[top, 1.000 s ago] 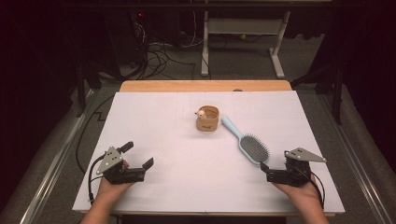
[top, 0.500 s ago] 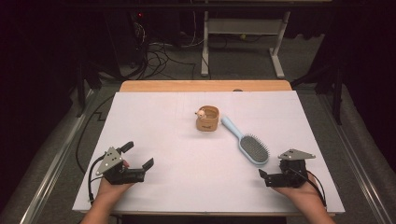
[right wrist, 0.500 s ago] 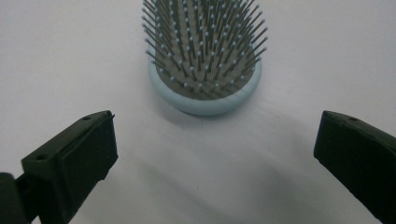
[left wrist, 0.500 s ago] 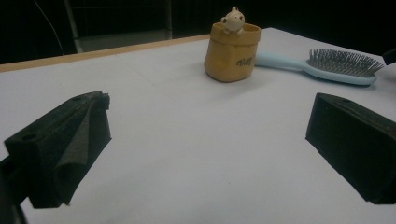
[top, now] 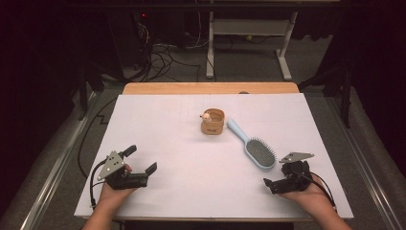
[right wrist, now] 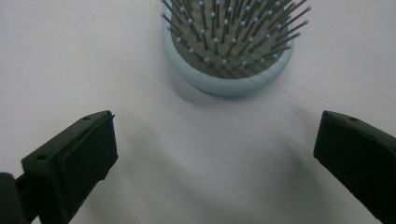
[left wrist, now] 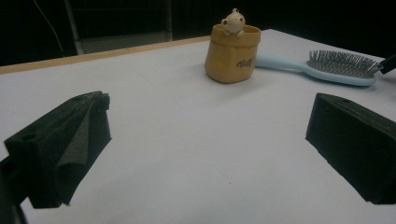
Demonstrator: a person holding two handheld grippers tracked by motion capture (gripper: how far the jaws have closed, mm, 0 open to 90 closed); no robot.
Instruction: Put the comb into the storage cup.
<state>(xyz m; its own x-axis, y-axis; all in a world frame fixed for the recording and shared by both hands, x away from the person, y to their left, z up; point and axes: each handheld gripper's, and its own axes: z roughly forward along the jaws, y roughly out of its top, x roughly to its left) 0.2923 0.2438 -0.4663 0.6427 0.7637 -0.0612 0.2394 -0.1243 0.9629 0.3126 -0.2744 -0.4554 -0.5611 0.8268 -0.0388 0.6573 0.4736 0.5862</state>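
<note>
Right gripper [top: 280, 178] has slid back toward me, jaws spread wide and empty, hairbrush [top: 253, 146] lying flat just ahead beside the cup [top: 213, 121]. Left gripper [top: 139, 163] looks released too, I think.

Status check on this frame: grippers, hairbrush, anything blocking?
Left hand-held gripper open, empty. Right hand-held gripper open, facing hairbrush head, not touching. Brush flat, bristles up, beside small tan pot. Nothing in between.
</note>
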